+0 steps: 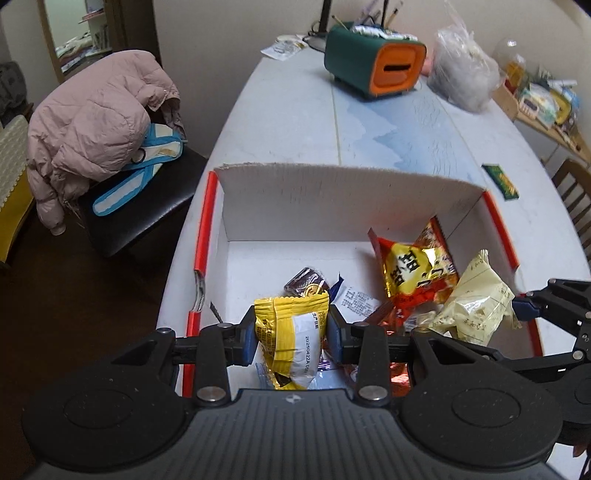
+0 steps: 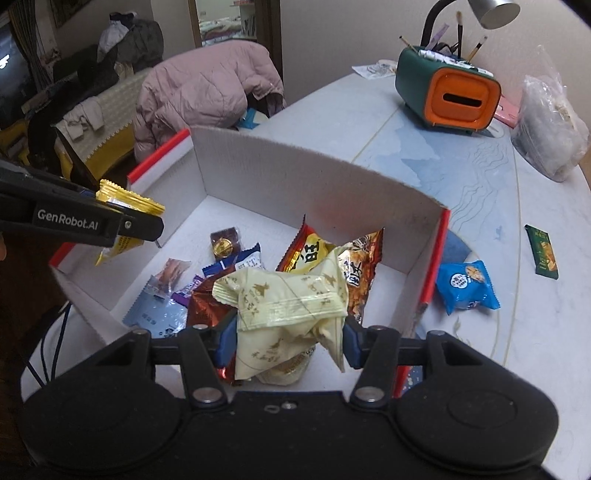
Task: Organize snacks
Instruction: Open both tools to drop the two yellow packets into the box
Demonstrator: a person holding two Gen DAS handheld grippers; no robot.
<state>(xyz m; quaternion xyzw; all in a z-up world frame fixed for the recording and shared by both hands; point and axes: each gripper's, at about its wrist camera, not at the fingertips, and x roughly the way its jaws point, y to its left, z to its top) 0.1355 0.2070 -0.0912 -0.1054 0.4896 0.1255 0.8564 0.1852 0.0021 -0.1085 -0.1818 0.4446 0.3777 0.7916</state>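
A white cardboard box [image 1: 332, 192] with red edges stands on the table, and several snack packets lie inside it. My left gripper [image 1: 291, 332] is shut on a yellow snack packet [image 1: 291, 332] above the box's near left part. In the right wrist view that yellow snack packet [image 2: 127, 201] shows at the left, held in the left gripper [image 2: 140, 221]. My right gripper [image 2: 290, 332] is shut on a cream snack packet [image 2: 288, 306] over the box [image 2: 295, 177]. The same cream snack packet [image 1: 476, 306] shows at the right of the left wrist view. A red and gold packet [image 1: 413, 269] leans in the box's right corner.
A blue snack packet [image 2: 467, 286] and a dark green bar [image 2: 541, 251] lie on the table right of the box. A green and orange organizer [image 2: 447, 92], a clear plastic bag [image 2: 550, 125] and a desk lamp [image 2: 491, 11] stand farther back. A chair holding a pink jacket [image 1: 99, 122] is at the left.
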